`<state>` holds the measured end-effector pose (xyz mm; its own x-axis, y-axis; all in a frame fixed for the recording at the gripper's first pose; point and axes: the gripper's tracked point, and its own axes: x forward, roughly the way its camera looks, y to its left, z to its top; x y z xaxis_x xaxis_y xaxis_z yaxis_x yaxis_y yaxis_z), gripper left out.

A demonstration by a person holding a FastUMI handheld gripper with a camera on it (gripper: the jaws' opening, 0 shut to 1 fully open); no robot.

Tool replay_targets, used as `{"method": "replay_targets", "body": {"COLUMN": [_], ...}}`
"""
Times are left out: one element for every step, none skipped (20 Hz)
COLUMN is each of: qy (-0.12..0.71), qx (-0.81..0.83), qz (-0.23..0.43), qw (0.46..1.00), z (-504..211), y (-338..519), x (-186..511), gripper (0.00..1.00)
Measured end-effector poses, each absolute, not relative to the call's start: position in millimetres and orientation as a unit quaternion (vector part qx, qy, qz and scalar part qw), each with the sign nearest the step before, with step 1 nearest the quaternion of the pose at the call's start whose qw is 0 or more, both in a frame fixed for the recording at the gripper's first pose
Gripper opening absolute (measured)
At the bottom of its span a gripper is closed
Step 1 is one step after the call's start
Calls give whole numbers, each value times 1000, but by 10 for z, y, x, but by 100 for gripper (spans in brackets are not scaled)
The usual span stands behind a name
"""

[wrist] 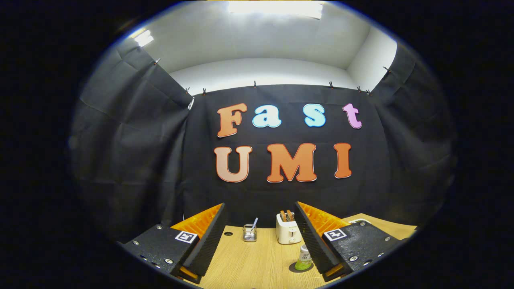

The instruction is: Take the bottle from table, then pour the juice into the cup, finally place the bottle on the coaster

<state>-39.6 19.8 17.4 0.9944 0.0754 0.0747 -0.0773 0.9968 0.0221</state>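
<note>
On the table (257,261), just inside your tool's right finger (317,237), stands the bottle (304,258), upright on a dark round coaster (300,268) whose edge peeks out under it. It is a small bottle with a pale cap, a light label and greenish liquid low in its body, and part of its right side is hidden behind that finger, so you cannot tell whether the finger touches it. Your tool (260,208) is spread wide, its two fingers far apart with bare wood between them, and it has hold of nothing; the left finger (209,241) is well apart from the bottle. Beyond the bottle, farther along the table, a white toaster (288,232) stands with two slices of toast sticking up from its slots, close beside the right finger's far end. Left of the toaster, near the table's back edge, sits a small clear cup (249,233) with a thin straw or stick leaning out of it. A small dark round hole (228,233) shows in the tabletop left of the cup. Behind the table hangs the black cloth wall (132,160), clipped along its top, with a white ceiling and bright lights above.
</note>
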Motion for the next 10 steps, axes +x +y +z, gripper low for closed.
{"method": "replay_targets", "body": {"qy": [-42, -53, -63, -71, -74, -74, -74, -73, -72, -68], "qx": [11, 10, 11, 15, 22, 27, 27, 23, 19, 14], "qz": [40, 40, 43, 45, 47, 49, 51, 50, 46, 45], "qw": [998, 998, 997, 996, 996, 996, 996, 996, 996, 997], "z": [231, 298, 364, 408, 426, 441, 478, 492, 502, 501], "y": [215, 219, 238, 256, 277, 285, 287, 264, 240, 236], "x": [-423, -460, -491, -539, -575, -615, -654, -676, -701, -717], "gripper": [98, 98, 98, 98, 98, 98, 98, 98, 98, 98]}}
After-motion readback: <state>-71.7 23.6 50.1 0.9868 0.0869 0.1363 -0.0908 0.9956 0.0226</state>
